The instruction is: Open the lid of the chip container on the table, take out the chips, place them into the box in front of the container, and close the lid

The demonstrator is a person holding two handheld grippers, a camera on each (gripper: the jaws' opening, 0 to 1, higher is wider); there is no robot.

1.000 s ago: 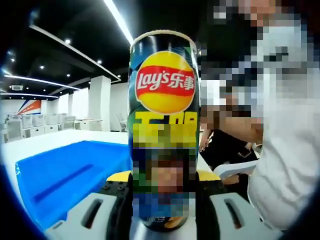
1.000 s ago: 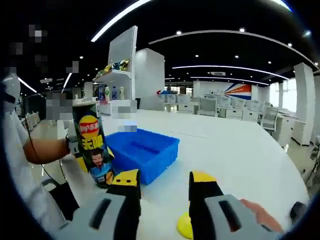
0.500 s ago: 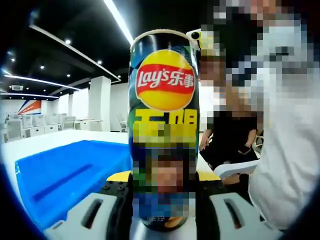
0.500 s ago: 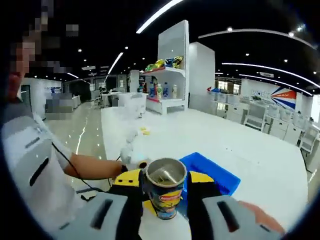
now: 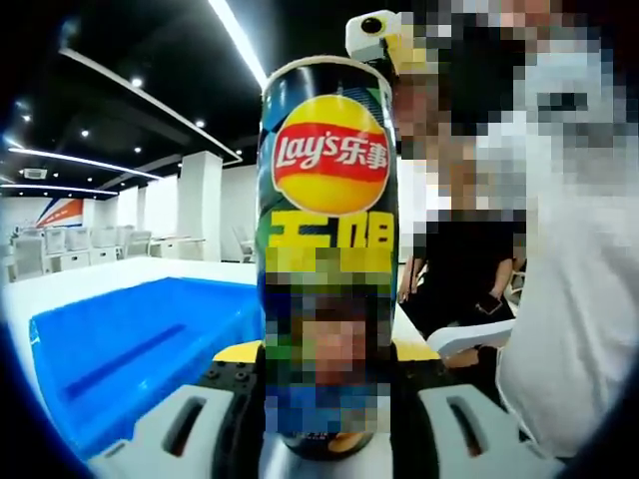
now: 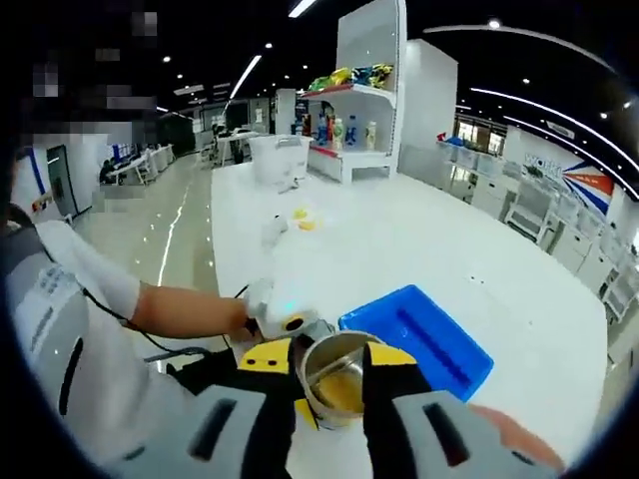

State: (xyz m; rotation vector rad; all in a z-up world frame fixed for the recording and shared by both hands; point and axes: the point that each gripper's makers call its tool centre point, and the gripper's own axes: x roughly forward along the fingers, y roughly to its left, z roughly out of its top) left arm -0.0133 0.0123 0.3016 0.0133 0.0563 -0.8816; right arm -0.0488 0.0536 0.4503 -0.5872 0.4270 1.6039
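White office hall w/ ceiling strip lights sits behind everything; the long white bench [image 6: 419, 259] fills the centre of the right gripper view. Chip container [image 5: 327, 259] stands upright dead centre in the left gripper view, lid already off, rim at the top of frame. My left hand-held gripper [image 5: 327, 374] is clenched on its lower body, jaws either side. In the right gripper view I look down into the open mouth of the container [image 6: 337, 379], low centre, yellow chips [image 6: 342, 391] visible inside. My right hand-held gripper [image 6: 329, 384] hangs above that mouth, jaws parted, straddling the rim, gripping nothing as far as I can tell. Blue box [image 6: 419, 339] lies just beside the container, lower right of that view; also at lower left in the left gripper view [image 5: 120, 359].

Step in hand, I judge: getting chips out. To do it well: keep the left grip firm and the container steady, drop the right jaws straight down inside the rim w/o knocking it, close gently since chips prob crack easily, lift vertical, then carry over to the box.
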